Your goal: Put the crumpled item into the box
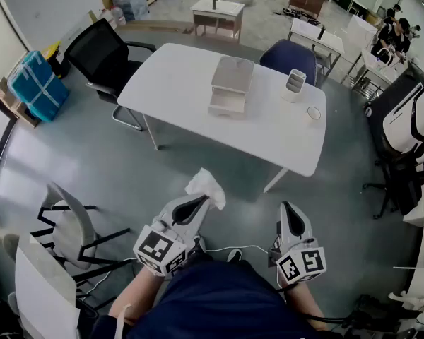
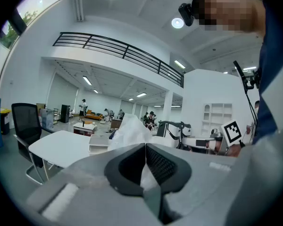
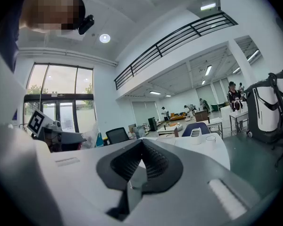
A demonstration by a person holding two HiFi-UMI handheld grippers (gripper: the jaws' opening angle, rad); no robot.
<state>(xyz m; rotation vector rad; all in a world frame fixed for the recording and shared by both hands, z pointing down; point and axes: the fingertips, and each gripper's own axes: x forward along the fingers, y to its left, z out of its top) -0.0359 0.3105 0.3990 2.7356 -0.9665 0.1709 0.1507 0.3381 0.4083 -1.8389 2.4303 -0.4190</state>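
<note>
- Left gripper (image 1: 201, 200) at lower centre of the head view has its jaws pinched together on the crumpled item (image 1: 206, 187), a white wad sticking up past the tips.
- Left gripper view shows the wad (image 2: 129, 131) caught between the closed pads.
- Right gripper (image 1: 288, 208), lower right of centre, has its jaws closed with nothing between them (image 3: 142, 142).
- Box (image 1: 231, 83) sits on the white table (image 1: 177, 83) in the upper middle of the frame, well apart from both grippers.
- Black chair (image 1: 99, 51) stands at the table's left end.
</note>
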